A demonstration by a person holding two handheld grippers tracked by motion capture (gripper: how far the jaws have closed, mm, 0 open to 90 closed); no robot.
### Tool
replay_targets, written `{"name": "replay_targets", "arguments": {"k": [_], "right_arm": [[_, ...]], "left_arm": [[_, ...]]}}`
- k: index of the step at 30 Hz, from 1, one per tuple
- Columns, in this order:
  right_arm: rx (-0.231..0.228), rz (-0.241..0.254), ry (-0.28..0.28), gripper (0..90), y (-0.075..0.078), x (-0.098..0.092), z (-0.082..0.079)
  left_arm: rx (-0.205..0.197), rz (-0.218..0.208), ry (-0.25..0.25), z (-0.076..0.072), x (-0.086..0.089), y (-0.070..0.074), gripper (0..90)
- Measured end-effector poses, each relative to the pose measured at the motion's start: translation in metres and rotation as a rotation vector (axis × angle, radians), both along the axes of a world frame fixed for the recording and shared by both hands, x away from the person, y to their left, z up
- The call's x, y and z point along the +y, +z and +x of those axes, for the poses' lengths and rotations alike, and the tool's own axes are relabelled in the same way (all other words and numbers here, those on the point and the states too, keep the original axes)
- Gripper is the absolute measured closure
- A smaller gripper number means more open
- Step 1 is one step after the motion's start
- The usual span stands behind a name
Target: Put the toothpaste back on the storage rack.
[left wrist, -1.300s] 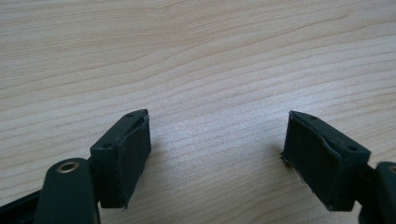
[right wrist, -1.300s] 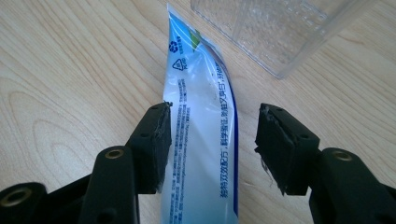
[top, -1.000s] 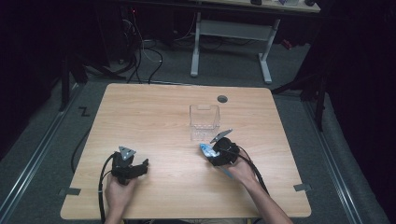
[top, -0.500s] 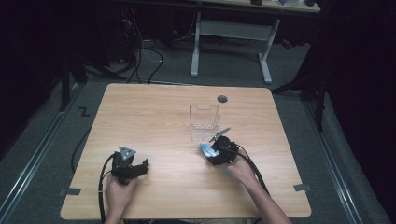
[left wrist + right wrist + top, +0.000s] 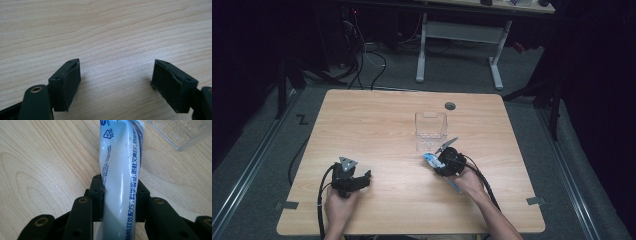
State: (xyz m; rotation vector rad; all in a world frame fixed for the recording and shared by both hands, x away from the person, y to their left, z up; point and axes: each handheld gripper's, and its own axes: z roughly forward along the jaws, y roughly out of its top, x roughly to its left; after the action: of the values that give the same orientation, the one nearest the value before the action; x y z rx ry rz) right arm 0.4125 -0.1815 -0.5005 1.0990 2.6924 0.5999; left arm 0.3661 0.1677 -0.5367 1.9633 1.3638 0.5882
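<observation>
A white tube with blue print lies along the wooden table and runs up between my right gripper's black jaws. Those jaws have just been closing and now press on the tube's sides. In the high view the right gripper sits at the table's right middle, and the tube's blue end pokes out toward a clear plastic box. My left gripper is open over bare wood with nothing between its pads. It rests at the front left in a hand.
The clear box's corner lies just beyond the tube's tip. A round cable hole sits near the table's far edge. Cables trail from both grippers toward the front edge. A desk frame stands on the floor beyond.
</observation>
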Motion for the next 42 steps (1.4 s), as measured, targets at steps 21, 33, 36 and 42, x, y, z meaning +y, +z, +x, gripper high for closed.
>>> {"name": "replay_targets", "arguments": {"k": [21, 33, 36, 42], "right_arm": [[-0.009, 0.156, 0.006, 70.4, 0.023, -0.027, -0.012], [-0.081, 0.225, 0.006, 70.1, 0.041, -0.039, -0.021], [-0.096, 0.237, 0.005, 70.0, 0.044, -0.04, -0.024], [-0.109, 0.245, 0.01, 70.1, 0.05, -0.043, -0.026]], "left_arm": [[-0.001, -0.002, 0.001, 0.0, 0.0, 0.0, 23.4], [-0.001, -0.002, 0.001, 0.0, 0.0, 0.0, 23.4], [-0.001, -0.002, 0.001, 0.0, 0.0, 0.0, 23.4], [-0.001, -0.001, 0.001, 0.0, 0.0, 0.0, 23.4]]}}
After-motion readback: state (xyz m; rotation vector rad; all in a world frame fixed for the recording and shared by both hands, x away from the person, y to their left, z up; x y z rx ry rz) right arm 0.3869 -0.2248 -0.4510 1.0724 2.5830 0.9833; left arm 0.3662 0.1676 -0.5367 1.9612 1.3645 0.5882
